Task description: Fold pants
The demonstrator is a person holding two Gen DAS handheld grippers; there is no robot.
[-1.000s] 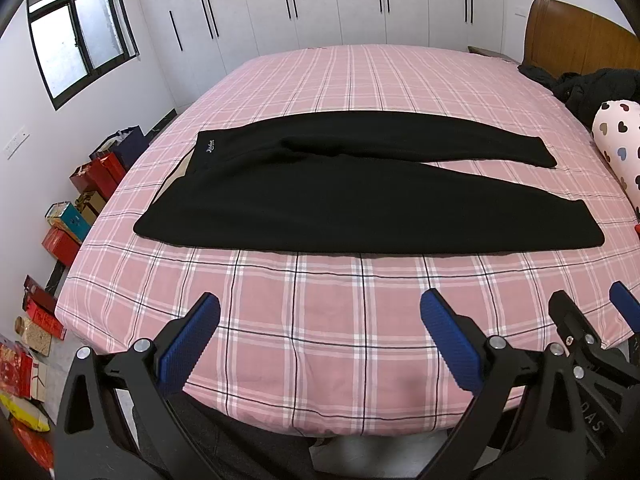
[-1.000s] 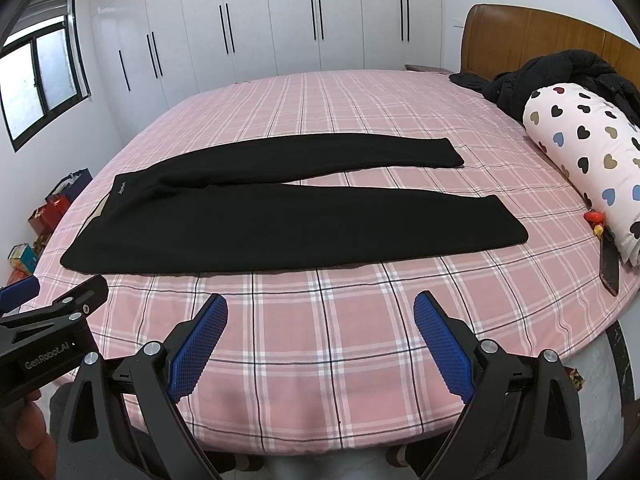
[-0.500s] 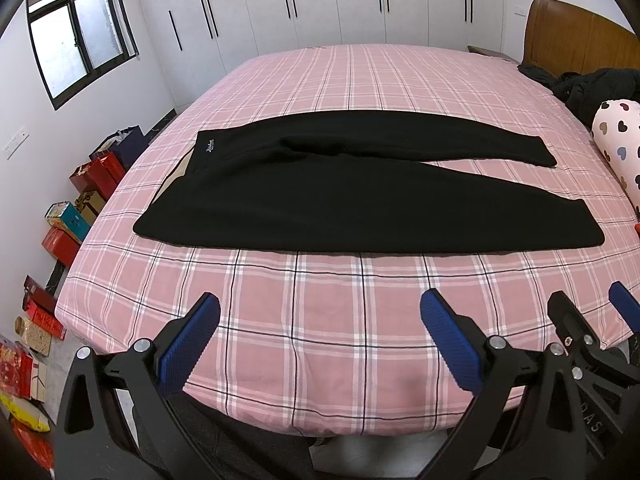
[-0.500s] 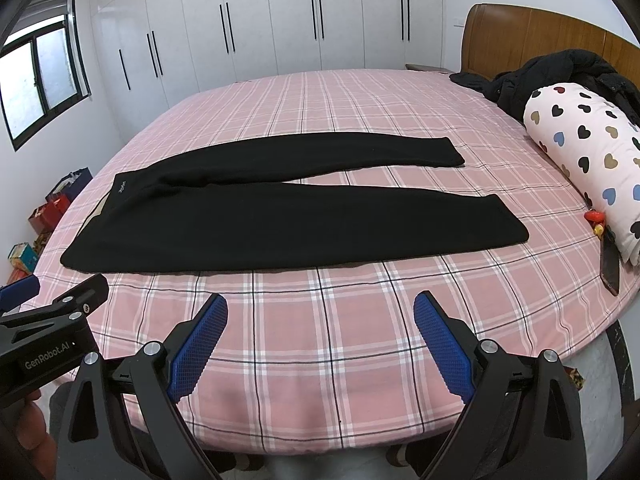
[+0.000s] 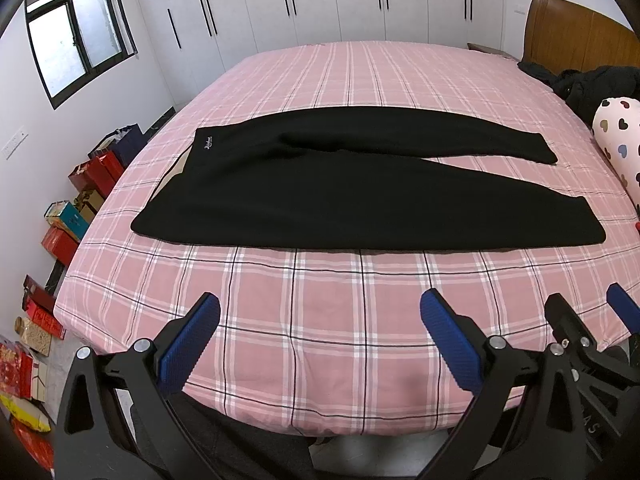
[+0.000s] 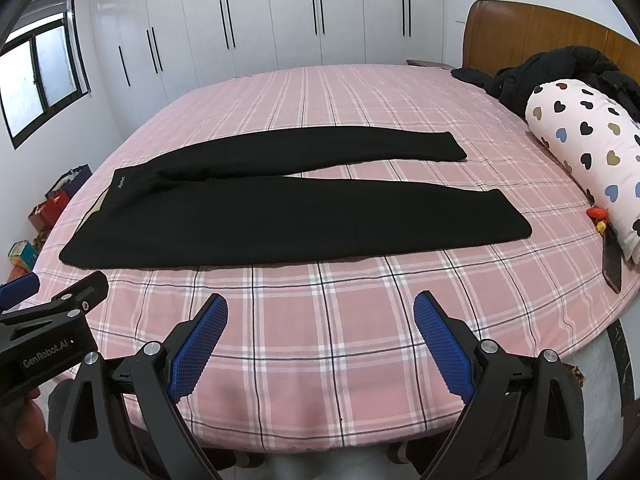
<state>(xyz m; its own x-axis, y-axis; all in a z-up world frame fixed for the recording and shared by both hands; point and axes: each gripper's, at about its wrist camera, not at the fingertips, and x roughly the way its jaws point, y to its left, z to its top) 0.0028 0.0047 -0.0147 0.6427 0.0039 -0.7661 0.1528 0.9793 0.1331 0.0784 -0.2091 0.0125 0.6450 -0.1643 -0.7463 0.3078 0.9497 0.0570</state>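
A bed (image 5: 320, 344) with a pink plaid sheet fills the middle of both views. White wardrobes (image 5: 332, 0) with thin black handles run along the top of the frame, a dark-framed window (image 5: 76, 36) sits at upper left, and a wooden headboard (image 6: 532, 28) stands at upper right. In the left wrist view, red and coloured boxes (image 5: 60, 236) line the floor down the left edge. At the right of the right wrist view a heart-print bolster (image 6: 588, 152) lies on the bed with a black jacket (image 6: 560, 68) heaped behind it, and a small red thing and a dark flat thing rest just below the bolster.

The pants (image 5: 360, 196) are black and lie flat across the centre of the bed, unfolded. Their long axis runs left to right across the frame: waistband at left, with a small white logo near its upper corner, and cuffs at right. The legs part in a narrow V, the upper one ending nearer the headboard, the lower one wider and closer to the camera.

The left tool (image 5: 320, 336) hovers at the bottom of its frame over the near edge of the bed, its blue pads (image 5: 188, 348) spread wide apart and holding nothing, well short of the pants. The right tool (image 6: 320, 336) sits likewise in its own view, pads (image 6: 444, 344) wide apart and empty. Each tool shows at the edge of the other's view, side by side, and a bit of a hand shows at the lower left of the right wrist view.
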